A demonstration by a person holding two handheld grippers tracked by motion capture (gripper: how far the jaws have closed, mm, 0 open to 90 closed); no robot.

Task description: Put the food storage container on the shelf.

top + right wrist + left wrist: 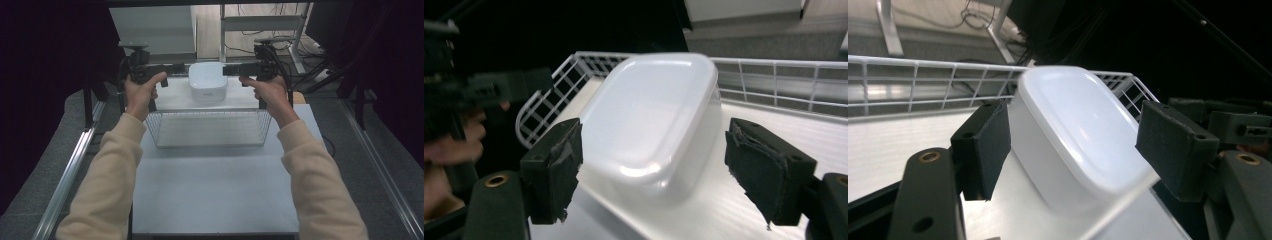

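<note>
Broadly, my working surface is the white rectangular table [210, 195], and on its far half sits the shallow white wire basket [210, 131], whose near part looks bare from the high view. Beyond that, a white rounded-square plastic container with a fitted lid [207, 82] stands between my two tools; the gripper views put it on a white floor ringed by wire rail, so I take it to be inside the basket's far end, though from above I cannot be sure it is the same basket. Its walls are opaque and the lid is on, so I cannot say what it holds.

My left gripper [1073, 150] has its jaws spread wide, one pad at each side of the container with daylight showing on both sides. My right gripper [651, 170] is likewise released, straddling the container from the opposite end and gripping nothing.

My worry is the lift. If I close one tool before the other, the light container may skid across the smooth floor or twist. Its rounded, glossy walls could squirt from the pads, and a pinch near the rim might pop the lid.
</note>
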